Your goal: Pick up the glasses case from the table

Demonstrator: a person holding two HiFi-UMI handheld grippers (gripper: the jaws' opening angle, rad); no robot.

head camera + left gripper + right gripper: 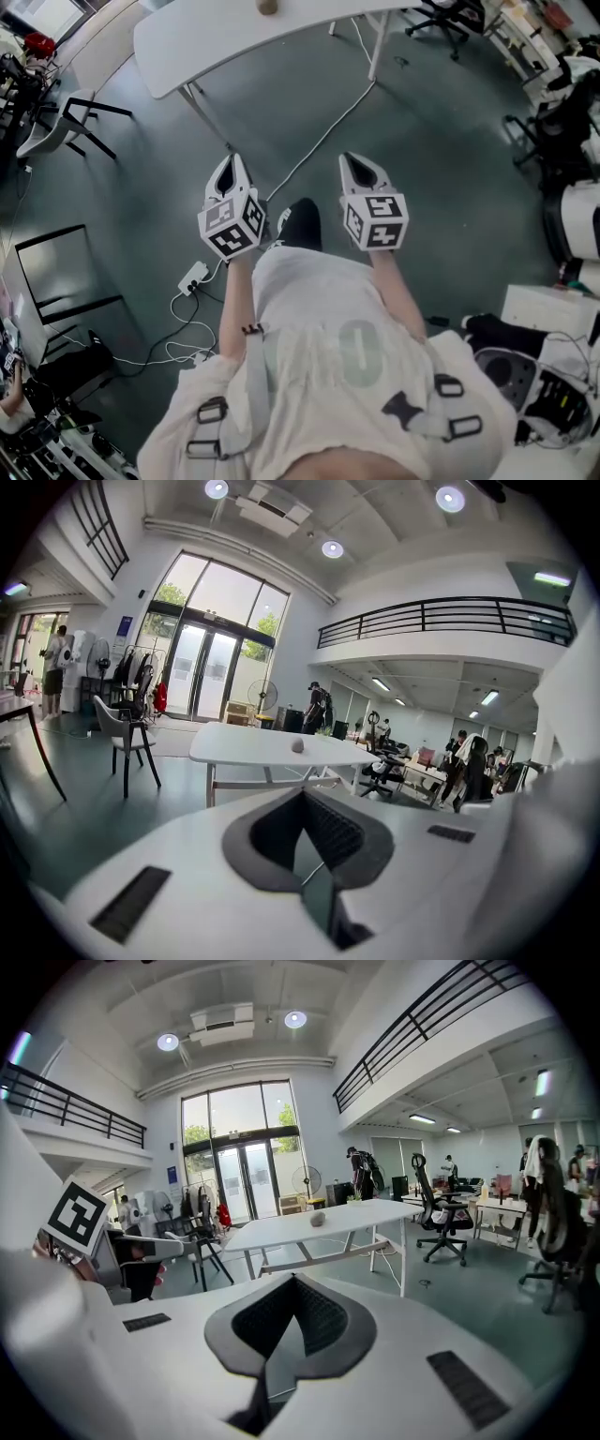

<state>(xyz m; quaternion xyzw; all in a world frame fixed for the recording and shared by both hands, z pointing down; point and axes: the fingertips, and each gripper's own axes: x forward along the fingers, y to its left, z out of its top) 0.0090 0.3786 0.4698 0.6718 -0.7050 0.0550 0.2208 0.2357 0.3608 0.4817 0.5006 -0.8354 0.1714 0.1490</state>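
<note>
Case (268,7) small and round-looking, on the long white table (206,33) at the top of the head view. Well apart from both grippers, nothing touching it. Just a little lump on the tabletop in both gripper views, too small for more. Left gripper (232,161) out in front of the person, above the gray floor (422,141), fingers pressed together, nothing between them. Right gripper (362,161) to its right, at about the same height, fingers also closed together and empty. A dark shoe (302,223) on the floor between the two grippers. A white cable (328,131) across the floor from a table leg toward the person. A power strip (193,277) on the floor by the left arm. A white chair (56,122) off to the left of the table. A black office chair (439,1213) to the right of the table in the right gripper view. Glass doors (244,1180) and a few people far behind.
</note>
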